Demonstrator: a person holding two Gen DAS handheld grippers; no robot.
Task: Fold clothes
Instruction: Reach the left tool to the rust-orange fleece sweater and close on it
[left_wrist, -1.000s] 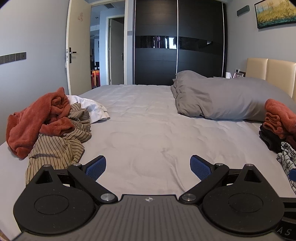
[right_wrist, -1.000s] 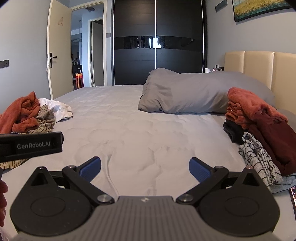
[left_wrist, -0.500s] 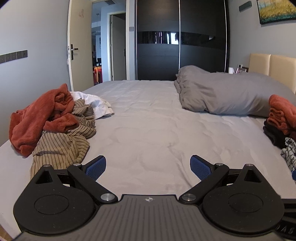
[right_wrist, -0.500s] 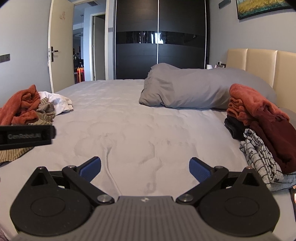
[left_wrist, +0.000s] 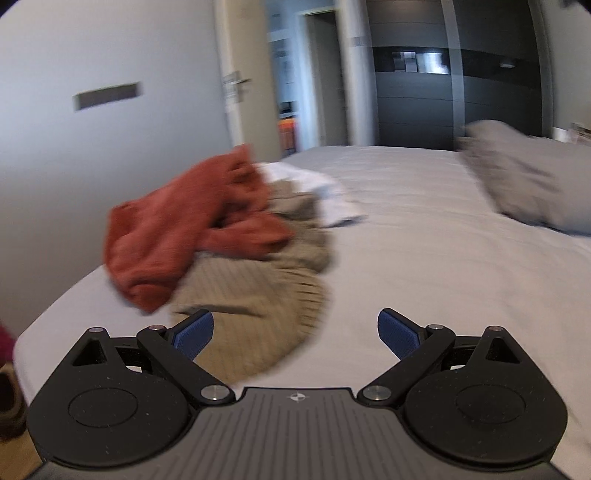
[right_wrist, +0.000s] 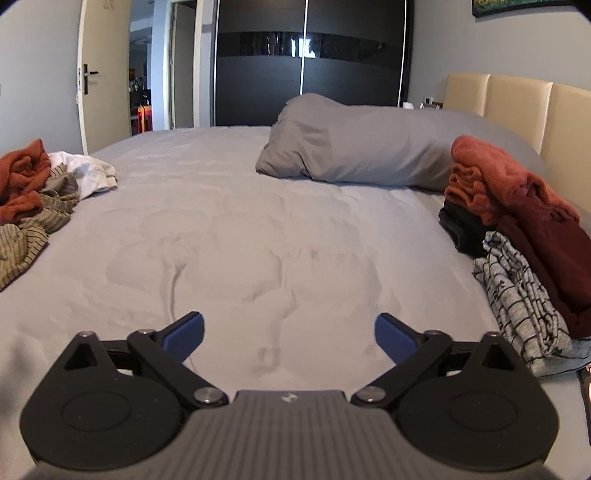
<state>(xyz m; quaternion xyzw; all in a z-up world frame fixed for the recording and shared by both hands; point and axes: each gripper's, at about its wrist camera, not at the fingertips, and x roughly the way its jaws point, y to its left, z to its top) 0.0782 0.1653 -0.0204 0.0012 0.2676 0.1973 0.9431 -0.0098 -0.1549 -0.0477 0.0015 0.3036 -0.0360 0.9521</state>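
On a wide bed (right_wrist: 258, 229) covered by a grey sheet, a heap of unfolded clothes waits at the left edge: a rust-orange top (left_wrist: 184, 236) lies over a tan striped garment (left_wrist: 258, 306), with a white piece (left_wrist: 317, 188) behind them. The left gripper (left_wrist: 295, 330) points toward this heap, its blue-padded jaws spread wide with nothing between them; the striped garment's hem lies just ahead of its left pad, though this view is blurred. The right gripper (right_wrist: 288, 334) hovers over bare sheet near the middle of the bed, its jaws closing slightly but wide apart and empty. A stack of folded clothes (right_wrist: 517, 236) sits at the right edge near a grey pillow (right_wrist: 369, 147) and a cream headboard (right_wrist: 517, 96). The step in hand appears to be fetching the next garment. To do it well, pinch one layer at an edge or shoulder, not a bunch, lift it clear of the pile, and spread it flat on the open middle of the bed before folding. No brand, label or writing can be read in either view.
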